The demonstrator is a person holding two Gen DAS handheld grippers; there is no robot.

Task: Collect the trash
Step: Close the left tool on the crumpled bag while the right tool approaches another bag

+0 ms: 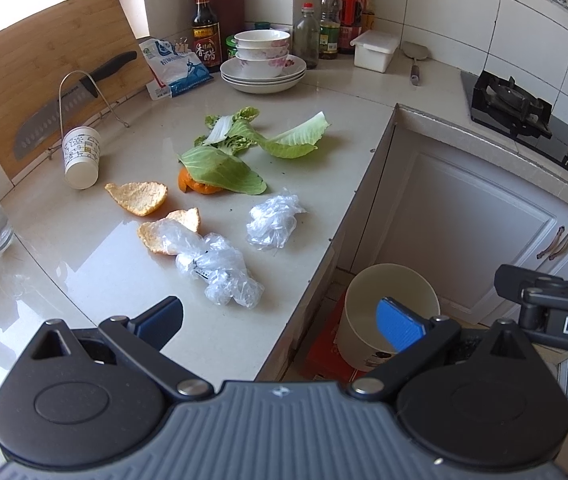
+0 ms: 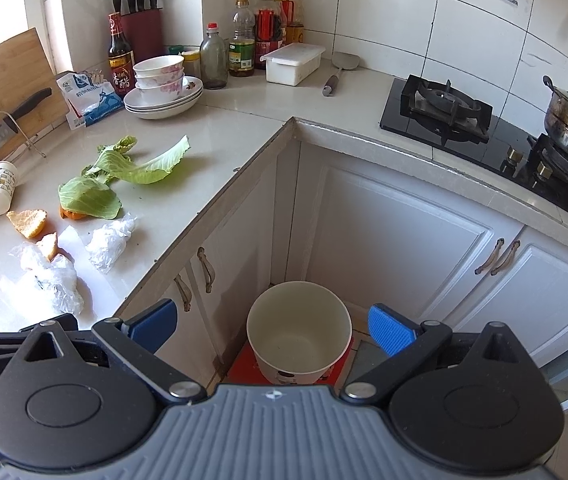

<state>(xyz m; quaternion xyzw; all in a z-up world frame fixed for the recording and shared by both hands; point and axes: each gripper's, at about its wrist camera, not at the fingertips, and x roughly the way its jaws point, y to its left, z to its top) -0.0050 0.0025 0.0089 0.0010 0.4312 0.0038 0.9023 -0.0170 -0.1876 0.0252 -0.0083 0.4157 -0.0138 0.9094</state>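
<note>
With both grippers' fingers spread wide and holding nothing, collection hasn't started: trash sits mid-bench, nearest the crumpled plastic wrap [image 1: 220, 270], so left gripper [image 1: 280, 322] should drop onto it, then carry right to the floor bin [image 2: 299, 330].

- Ahead of your left gripper [image 1: 280, 322], with its blue pads, you see pale green cabbage leaves [image 1: 220, 168], orange peels [image 1: 138, 198] and clear crumpled plastic [image 1: 272, 220] on the glossy beige surface [image 1: 84, 264].
- Between your right gripper's [image 2: 272, 326] blue pads you see a cream bin [image 2: 299, 332].
</note>
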